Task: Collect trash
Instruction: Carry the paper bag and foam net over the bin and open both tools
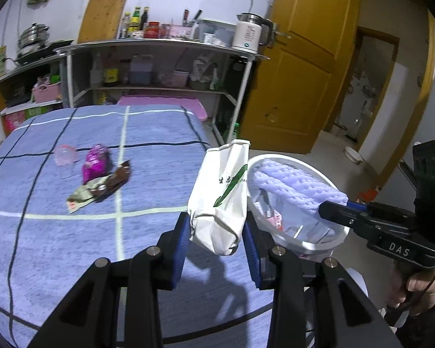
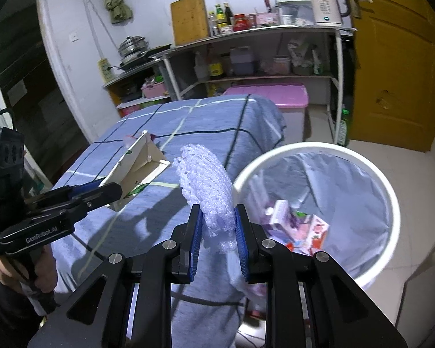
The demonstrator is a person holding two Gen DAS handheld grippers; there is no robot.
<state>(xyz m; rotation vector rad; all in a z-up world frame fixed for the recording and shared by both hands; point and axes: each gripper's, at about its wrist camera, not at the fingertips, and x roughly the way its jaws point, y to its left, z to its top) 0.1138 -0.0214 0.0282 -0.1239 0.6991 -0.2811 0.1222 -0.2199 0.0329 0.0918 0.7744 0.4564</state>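
Note:
My left gripper is shut on a white paper bag with a green leaf print, held above the table's right edge. The same bag shows in the right wrist view in the left gripper. My right gripper is shut on a pale lilac foam net, just left of the white trash bin. In the left wrist view the foam net hangs over the bin, held by the right gripper. A pink wrapper, a brown wrapper, a greenish wrapper and a clear cup lie on the blue cloth.
The table is covered by a blue checked cloth. The bin is lined with a clear bag and holds cartons. Behind stand metal shelves with bottles and a kettle, a pink-lidded box, and a yellow door.

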